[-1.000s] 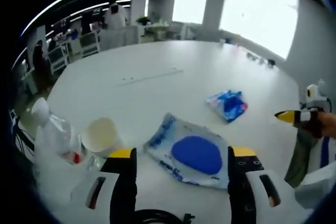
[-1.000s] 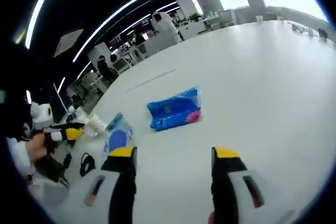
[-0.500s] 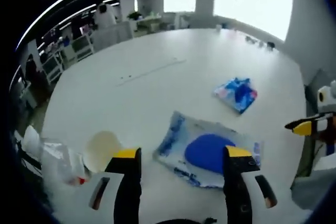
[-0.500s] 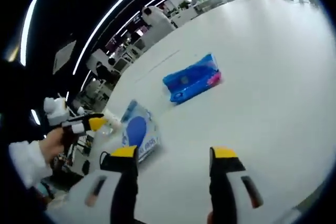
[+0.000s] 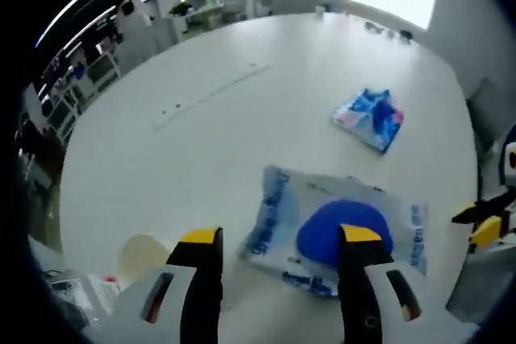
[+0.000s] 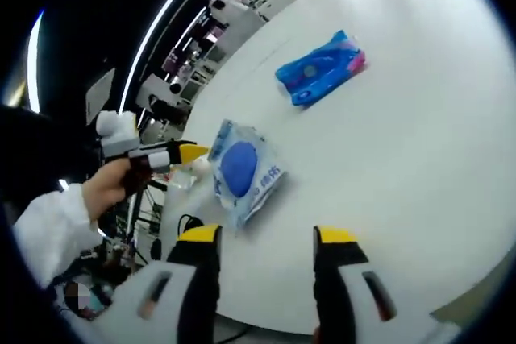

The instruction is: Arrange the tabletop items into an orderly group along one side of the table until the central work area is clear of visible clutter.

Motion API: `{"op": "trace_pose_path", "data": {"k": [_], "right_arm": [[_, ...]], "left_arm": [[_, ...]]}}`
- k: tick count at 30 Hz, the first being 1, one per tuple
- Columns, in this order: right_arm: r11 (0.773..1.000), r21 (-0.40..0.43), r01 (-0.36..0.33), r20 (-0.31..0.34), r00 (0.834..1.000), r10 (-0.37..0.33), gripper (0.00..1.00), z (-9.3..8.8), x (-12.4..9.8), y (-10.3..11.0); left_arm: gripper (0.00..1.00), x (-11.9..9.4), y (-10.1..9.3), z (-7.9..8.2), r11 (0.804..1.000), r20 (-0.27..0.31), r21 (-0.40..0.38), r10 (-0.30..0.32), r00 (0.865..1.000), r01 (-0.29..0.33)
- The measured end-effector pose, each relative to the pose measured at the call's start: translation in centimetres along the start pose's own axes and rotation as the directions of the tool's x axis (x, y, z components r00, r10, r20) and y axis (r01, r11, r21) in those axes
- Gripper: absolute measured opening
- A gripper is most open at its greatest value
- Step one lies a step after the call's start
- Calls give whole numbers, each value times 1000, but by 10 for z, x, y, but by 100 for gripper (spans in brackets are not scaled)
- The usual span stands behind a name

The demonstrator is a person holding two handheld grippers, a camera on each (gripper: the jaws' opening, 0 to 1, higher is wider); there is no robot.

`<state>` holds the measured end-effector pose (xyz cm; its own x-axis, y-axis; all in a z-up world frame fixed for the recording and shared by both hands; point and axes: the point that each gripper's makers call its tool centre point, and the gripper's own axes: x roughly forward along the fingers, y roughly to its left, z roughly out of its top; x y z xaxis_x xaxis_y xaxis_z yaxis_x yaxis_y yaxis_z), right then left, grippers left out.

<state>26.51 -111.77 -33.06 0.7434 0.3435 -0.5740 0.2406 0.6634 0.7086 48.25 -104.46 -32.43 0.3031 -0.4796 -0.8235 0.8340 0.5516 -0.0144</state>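
Note:
A clear packet with a round blue pad [image 5: 339, 231] lies flat on the white table [image 5: 201, 142], just beyond my open left gripper [image 5: 278, 239]. A smaller blue tissue pack [image 5: 369, 118] lies farther off to the right. A white paper cup [image 5: 141, 255] stands near the table edge left of the left jaw. In the right gripper view the packet [image 6: 244, 168] and the tissue pack [image 6: 322, 68] lie ahead, well beyond my open right gripper [image 6: 266, 239]. A hand holds the left gripper [image 6: 165, 153] at the table's left edge, beside the packet.
A crumpled clear plastic bag [image 5: 68, 296] lies at the table edge by the cup. Office desks and chairs [image 5: 105, 54] stand beyond the far edge. Most of the table top beyond the two packs is bare white surface.
Both cameras have risen and tilted down over the table. The packet now sits between the left jaws' line of sight; the cup and bag have slid toward the lower left of the view.

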Motion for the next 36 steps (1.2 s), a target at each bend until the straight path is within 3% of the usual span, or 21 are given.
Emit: {"op": "trace_pose_path", "data": {"k": [15, 27, 29, 32, 34, 36], "right_arm": [[999, 31, -38, -48, 998, 39, 40, -8, 30, 20], [1000, 11, -27, -95, 995, 28, 34, -15, 53, 21], [999, -39, -35, -109, 994, 31, 28, -16, 56, 21], [984, -178, -22, -134, 991, -2, 18, -19, 59, 17], [985, -169, -24, -145, 989, -1, 17, -21, 63, 19], [988, -155, -25, -140, 990, 3, 15, -19, 65, 19]], "left_arm": [[44, 24, 0, -4, 1000, -74, -13, -26, 997, 26], [39, 32, 0, -13, 997, -135, -64, -46, 990, 38], [38, 33, 0, -13, 996, -142, -79, -58, 988, 47], [35, 32, -2, -14, 992, -148, -115, -75, 986, 58], [28, 32, -2, -13, 990, -141, -132, -68, 988, 49], [17, 29, 5, -24, 996, -200, -87, -23, 980, 6]]}}
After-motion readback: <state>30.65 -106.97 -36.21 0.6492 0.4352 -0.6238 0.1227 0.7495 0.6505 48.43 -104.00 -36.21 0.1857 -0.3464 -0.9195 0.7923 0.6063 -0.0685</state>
